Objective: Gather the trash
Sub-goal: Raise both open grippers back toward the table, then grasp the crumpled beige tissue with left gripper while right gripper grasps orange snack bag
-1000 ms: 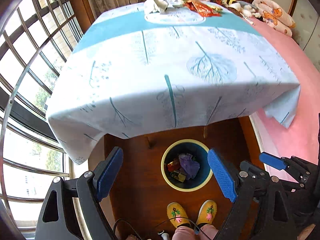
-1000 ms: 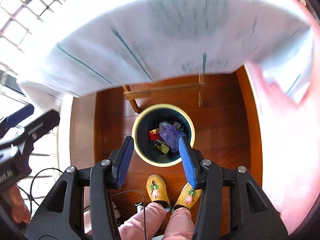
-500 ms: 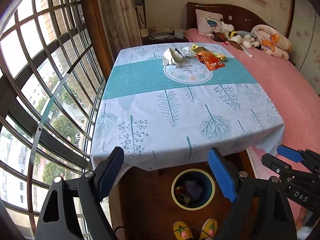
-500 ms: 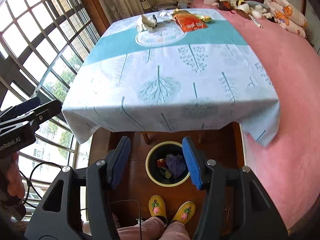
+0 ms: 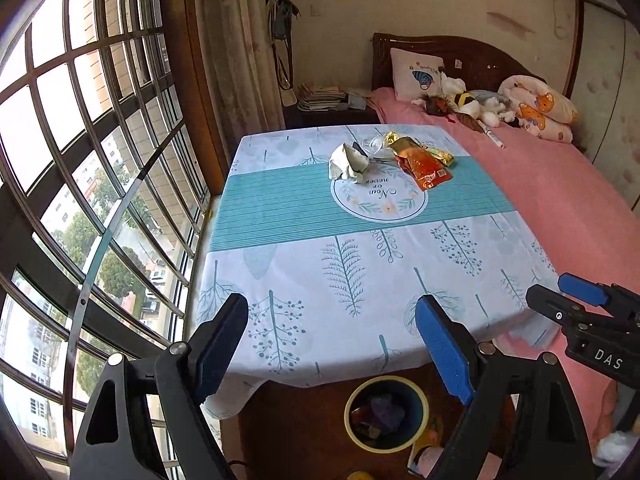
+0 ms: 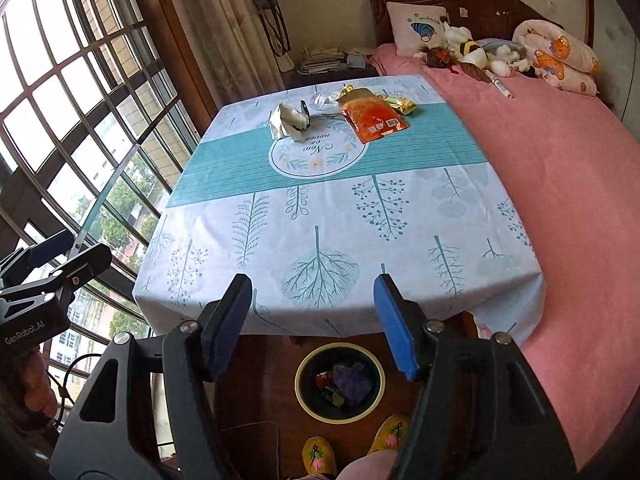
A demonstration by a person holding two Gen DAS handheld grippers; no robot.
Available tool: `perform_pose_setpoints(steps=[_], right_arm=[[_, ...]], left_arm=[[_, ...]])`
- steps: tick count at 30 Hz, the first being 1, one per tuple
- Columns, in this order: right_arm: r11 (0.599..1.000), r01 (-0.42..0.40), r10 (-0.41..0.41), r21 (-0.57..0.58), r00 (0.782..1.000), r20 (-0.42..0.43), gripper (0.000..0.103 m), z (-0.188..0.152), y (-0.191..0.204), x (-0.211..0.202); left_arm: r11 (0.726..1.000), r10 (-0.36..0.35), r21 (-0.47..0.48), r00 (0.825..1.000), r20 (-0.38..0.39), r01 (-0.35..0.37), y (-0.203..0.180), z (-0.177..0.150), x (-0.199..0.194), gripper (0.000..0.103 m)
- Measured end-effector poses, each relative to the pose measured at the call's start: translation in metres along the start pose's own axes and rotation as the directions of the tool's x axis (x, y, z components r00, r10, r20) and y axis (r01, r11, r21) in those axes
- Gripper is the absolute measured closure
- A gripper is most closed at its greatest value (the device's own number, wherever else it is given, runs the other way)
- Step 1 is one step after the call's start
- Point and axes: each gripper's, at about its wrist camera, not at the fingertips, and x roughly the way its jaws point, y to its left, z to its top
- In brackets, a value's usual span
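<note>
Trash bin [image 6: 340,384] sits unobstructed only in right wrist view.

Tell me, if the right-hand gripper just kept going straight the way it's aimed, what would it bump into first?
Probably the tablecloth covering the table. The right gripper, jaws open and empty, slants down towards the near, bare part, well short of the wrappers; depth is hard to judge.

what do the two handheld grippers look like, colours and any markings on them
Both are black angular frames with silver pivot screws and flat blue pads on the two fingers. The left gripper carries white "GenRobot.AI" lettering on its body, seen from the right wrist view. The right gripper shows white "DAS" lettering, seen from the left wrist view. A thin black cable loops below the left one.
</note>
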Motion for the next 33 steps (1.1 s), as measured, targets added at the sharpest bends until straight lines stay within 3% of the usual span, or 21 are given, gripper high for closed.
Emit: perform_pose_setpoints(steps=[5,12,24,33], right_arm=[[0.999,0.001,-0.001,-0.042,1.000,-0.012,0.037,0.032,-0.010,0.039],[0.995,-0.038,0.033,-0.092,0.998,-0.053,0.031,0.103,-0.041,0.113],[0.973,-0.106,0.085,-0.205,0.990,-0.110,0.024,0.223,-0.108,0.243],[0.965,-0.103,0.066,-0.240,0.985,-0.160,0.023,0.268,-0.116,0.356]], left_arm=[[0.999,0.019,-0.047,1.000,-0.015,-0.020,-0.003,0.030,0.033,0.015],[0.986,0.076,-0.142,0.995,-0.065,-0.085,-0.017,0.090,0.092,0.015],[0.947,0.105,-0.281,0.978,-0.179,-0.154,-0.061,0.203,0.229,0.015],[0.924,0.146,-0.310,0.956,-0.256,-0.224,-0.065,0.242,0.310,0.015]])
